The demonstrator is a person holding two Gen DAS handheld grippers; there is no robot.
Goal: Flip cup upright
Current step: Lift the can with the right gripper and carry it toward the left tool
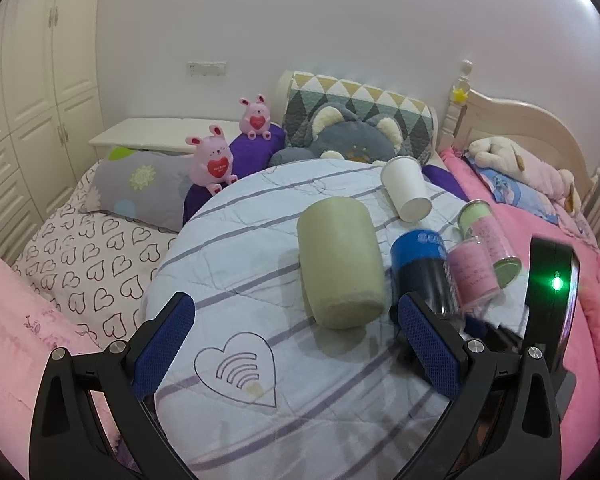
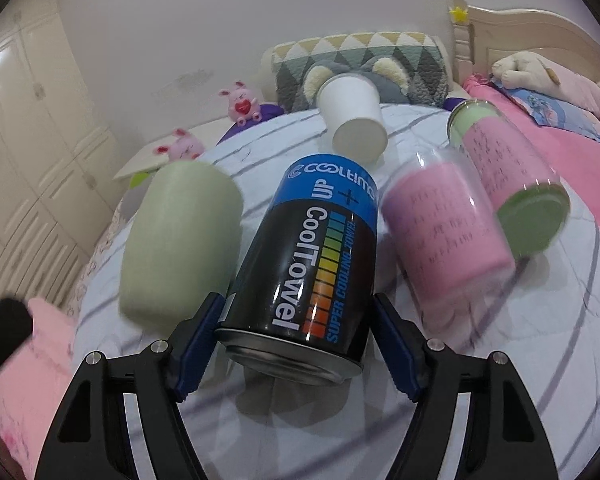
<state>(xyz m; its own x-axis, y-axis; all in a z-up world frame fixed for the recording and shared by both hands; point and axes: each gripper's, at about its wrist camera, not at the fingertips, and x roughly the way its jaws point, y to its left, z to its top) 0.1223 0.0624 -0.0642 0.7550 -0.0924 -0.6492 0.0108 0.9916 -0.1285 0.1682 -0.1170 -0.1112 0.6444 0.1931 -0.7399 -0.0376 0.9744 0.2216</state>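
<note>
Several upside-down cups stand on a round table covered by a striped light-blue quilt (image 1: pixel 236 288). A pale green cup (image 1: pixel 340 260) (image 2: pixel 180 236), a blue-black "Cool Towel" can (image 2: pixel 312 264) (image 1: pixel 420 264), a pink-lined clear cup (image 2: pixel 448 232) (image 1: pixel 474 276), a green-pink cup (image 2: pixel 512 184) (image 1: pixel 490 236) and a white paper cup (image 2: pixel 354 120) (image 1: pixel 406 188). My right gripper (image 2: pixel 300 344) has its blue pads on both sides of the can's base and holds it tilted. My left gripper (image 1: pixel 296 344) is open and empty, in front of the green cup.
The table stands on a bed with a pink blanket (image 1: pixel 580 320), a heart-print sheet (image 1: pixel 80 264), pillows and pink plush bunnies (image 1: pixel 214 160) behind. A white wardrobe (image 1: pixel 24 100) is at the left; a cream headboard (image 1: pixel 520 120) at the right.
</note>
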